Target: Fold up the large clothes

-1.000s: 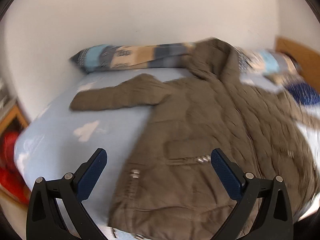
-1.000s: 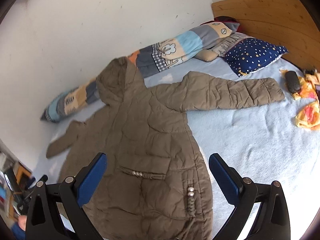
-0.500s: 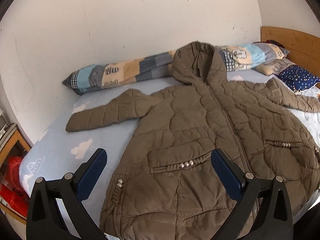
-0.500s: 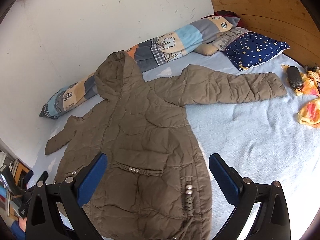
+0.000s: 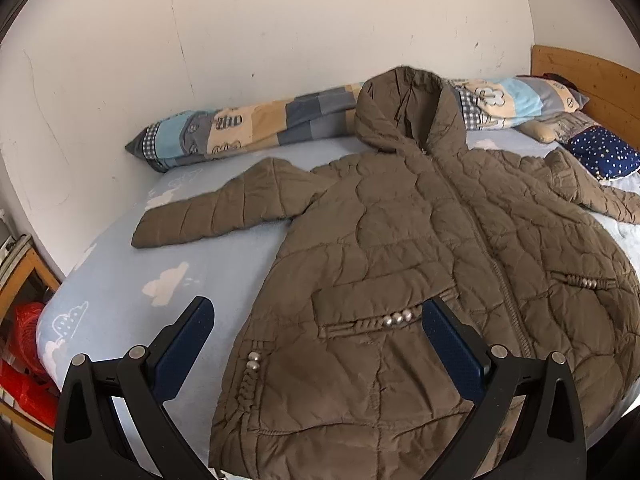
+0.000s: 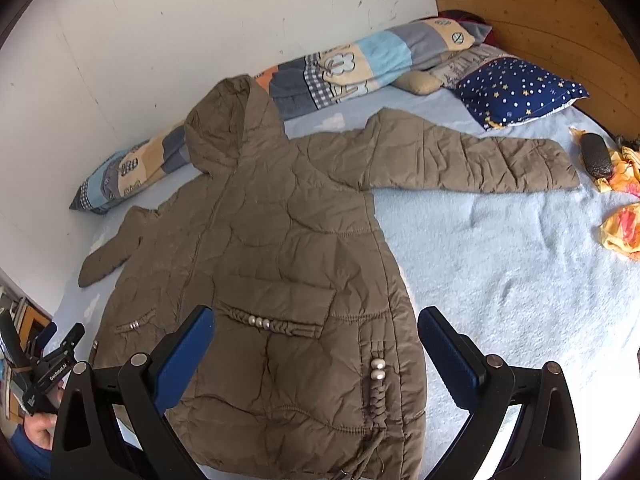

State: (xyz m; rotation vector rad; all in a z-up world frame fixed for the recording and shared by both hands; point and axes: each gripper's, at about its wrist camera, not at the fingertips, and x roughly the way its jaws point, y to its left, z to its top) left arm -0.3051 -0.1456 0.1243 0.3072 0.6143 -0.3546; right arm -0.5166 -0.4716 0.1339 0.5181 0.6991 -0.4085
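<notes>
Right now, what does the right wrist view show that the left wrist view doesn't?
Only the right wrist view: the whole right sleeve, a black brush, yellow cloths, and the left gripper at the edge. Only the left wrist view: the whole left sleeve and a red item beside the bed. Both: the jacket spread flat, long pillow, starry pillow, headboard, and open jaws holding nothing.

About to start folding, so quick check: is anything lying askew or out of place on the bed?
The brown hooded jacket lies flat, zipped, sleeves spread, but its hood rests up on the long patchwork pillow. Near the right sleeve cuff, a dark case and yellow cloth lie loose on the sheet.
</notes>
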